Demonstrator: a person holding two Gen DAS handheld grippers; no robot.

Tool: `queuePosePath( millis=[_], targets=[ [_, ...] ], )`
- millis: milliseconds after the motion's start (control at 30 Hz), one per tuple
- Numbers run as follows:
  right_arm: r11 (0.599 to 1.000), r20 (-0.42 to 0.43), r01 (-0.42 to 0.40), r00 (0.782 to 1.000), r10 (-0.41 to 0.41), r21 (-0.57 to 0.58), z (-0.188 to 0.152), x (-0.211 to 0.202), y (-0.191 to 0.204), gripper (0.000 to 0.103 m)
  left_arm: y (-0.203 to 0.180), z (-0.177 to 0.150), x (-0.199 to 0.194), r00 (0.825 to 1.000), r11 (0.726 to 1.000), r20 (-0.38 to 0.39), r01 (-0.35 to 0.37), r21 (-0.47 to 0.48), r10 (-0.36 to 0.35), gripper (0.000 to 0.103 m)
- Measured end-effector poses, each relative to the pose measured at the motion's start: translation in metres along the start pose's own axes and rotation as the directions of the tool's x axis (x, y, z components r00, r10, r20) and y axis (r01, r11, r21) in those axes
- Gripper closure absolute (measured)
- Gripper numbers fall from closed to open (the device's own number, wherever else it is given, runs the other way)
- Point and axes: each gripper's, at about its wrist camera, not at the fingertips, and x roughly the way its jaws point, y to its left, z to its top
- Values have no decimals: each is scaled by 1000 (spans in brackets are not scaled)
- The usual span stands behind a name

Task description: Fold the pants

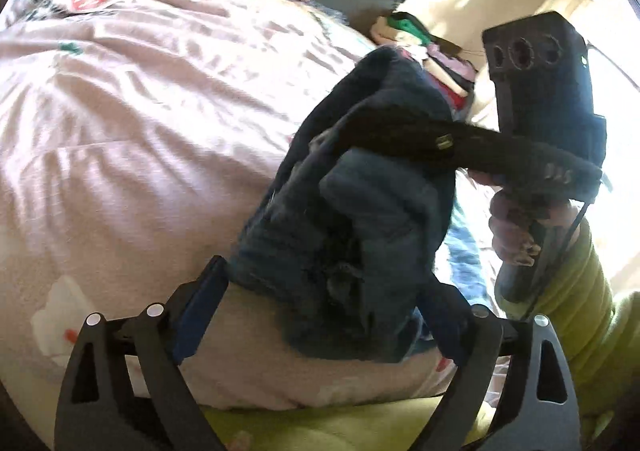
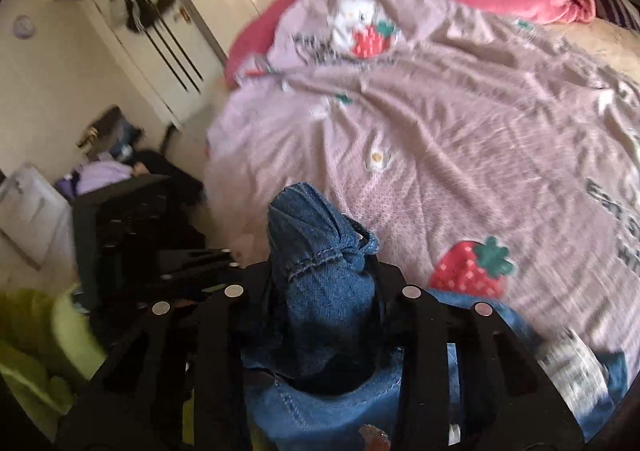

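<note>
Pants [image 1: 360, 211], blue denim, hang bunched near the bed's [image 1: 120, 131] close edge. Right tongs [image 2: 324, 275] pinch a gathered fold; left tongs [image 1: 320, 315] gape wide around the lower bunch, pads apparently not pressing. Wide bare bedspread beyond.

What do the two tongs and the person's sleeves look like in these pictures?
Both tongs are black plastic with cut-out arms and round silver pivot pins. The left tongs carry blue pads on the fingers. The right tongs seen from the left wrist view have a boxy black body with three round holes, a small green light and a thin black cable. The sleeve is yellow-green.
</note>
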Motion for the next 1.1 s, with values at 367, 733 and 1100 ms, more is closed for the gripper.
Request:
queuePosePath(
  millis=[367, 733, 1100],
  targets=[
    [998, 149, 32, 988, -40, 58, -42, -88, -30, 69, -70, -3, 36, 966, 966, -32, 257, -25, -258, 14],
    [918, 239, 243, 915, -324, 313, -124, -167, -69, 36, -149, -19, 71, 957, 940, -136, 281, 196, -258, 13],
    [824, 18, 433, 882, -471, 367, -156, -137, -74, 32, -151, -41, 94, 971, 928, -205, 185, 324, -122, 9]
  ],
)
